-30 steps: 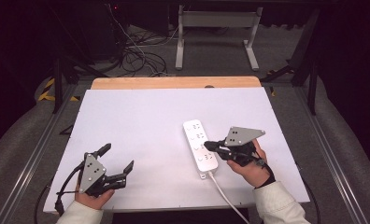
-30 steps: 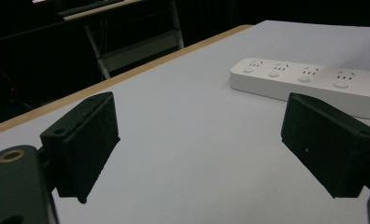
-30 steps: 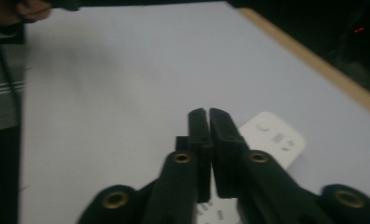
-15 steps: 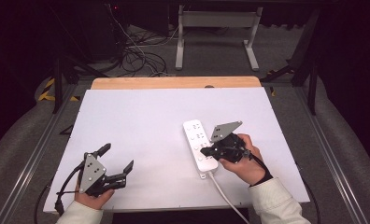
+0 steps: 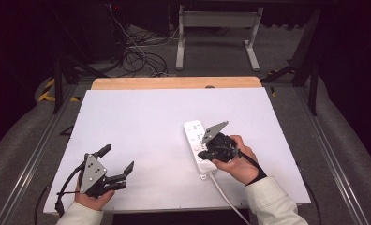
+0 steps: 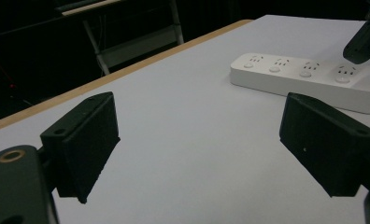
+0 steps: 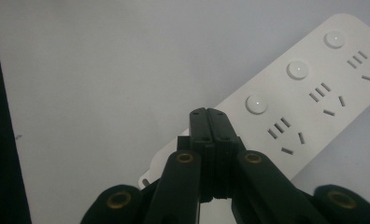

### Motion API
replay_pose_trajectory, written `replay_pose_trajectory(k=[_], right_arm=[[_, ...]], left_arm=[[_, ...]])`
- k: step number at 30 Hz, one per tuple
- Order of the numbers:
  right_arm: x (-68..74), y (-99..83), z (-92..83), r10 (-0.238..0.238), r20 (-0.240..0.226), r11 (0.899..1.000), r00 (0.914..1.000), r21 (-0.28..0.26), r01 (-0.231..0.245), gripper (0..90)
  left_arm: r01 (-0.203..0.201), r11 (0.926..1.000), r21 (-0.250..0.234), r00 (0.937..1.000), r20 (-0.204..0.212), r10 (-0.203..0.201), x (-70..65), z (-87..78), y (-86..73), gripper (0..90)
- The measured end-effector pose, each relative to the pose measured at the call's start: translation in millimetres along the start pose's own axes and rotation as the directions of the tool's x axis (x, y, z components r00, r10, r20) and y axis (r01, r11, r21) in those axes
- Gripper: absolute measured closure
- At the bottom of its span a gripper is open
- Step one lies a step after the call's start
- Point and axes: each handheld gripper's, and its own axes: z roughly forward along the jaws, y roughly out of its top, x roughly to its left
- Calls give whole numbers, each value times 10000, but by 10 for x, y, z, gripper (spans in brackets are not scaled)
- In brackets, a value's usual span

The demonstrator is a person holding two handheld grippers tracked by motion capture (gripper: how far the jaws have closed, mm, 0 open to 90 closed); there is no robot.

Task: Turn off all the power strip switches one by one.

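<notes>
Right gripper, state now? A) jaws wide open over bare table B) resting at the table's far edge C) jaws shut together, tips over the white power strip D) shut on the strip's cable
C: in the right gripper view the right gripper has its two black jaws pressed together with nothing between them, tips over the power strip near a round button.

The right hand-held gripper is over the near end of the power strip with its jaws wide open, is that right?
Not quite. The right hand-held gripper is over the near end of the power strip, but its jaws are closed, pressed together with nothing between them. The right gripper view shows it.
</notes>
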Motion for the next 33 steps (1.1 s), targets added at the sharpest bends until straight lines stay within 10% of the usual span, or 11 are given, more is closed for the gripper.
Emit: replay_pose_trajectory(k=[18, 33], right_arm=[[-42, -63, 183, 369, 52, 9992, 9993, 128, -370, 900], [43, -95, 220, 236, 1058, 9997, 9941, 25, -240, 900]], left_arm=[[-16, 9999, 109, 10000, 39, 15, 1, 1, 0, 125], [-1, 10000, 75, 10000, 12, 1, -7, 1, 1, 124]])
